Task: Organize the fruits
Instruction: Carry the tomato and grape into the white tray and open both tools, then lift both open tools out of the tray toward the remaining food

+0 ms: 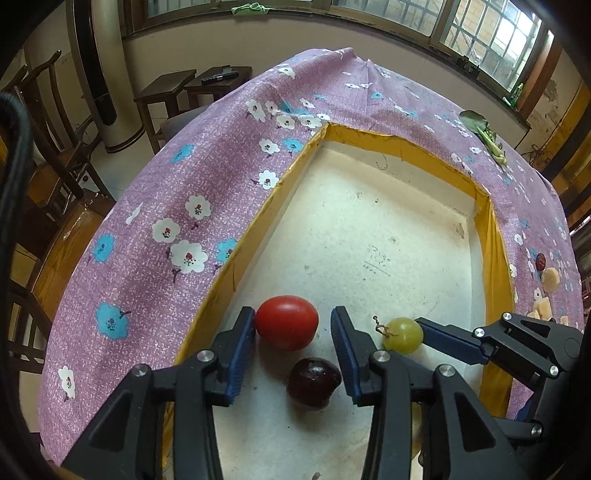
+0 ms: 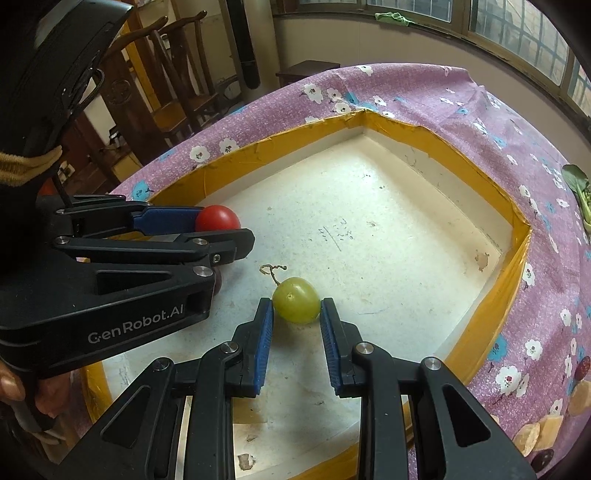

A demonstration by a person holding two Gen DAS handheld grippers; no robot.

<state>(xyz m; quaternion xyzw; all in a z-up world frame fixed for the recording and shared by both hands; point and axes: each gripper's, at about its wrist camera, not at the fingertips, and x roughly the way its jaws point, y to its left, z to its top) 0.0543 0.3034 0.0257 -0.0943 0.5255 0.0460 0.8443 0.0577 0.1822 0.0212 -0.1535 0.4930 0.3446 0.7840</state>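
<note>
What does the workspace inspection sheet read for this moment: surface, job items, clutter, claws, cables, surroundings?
Surface: purple floral tablecloth under a shallow white tray with yellow-taped rim.
Job's things: red tomato, dark plum and green grape lie in the tray.
Clutter: leafy green, cut fruit pieces and a dark fruit on the cloth outside the tray.
Claws: left claw open astride the tomato; right claw open, pads flanking the grape, whether touching it is unclear.
Cables: black cable at the left view's edge.
Surroundings: wooden chairs, windows, green rag on the sill.
</note>
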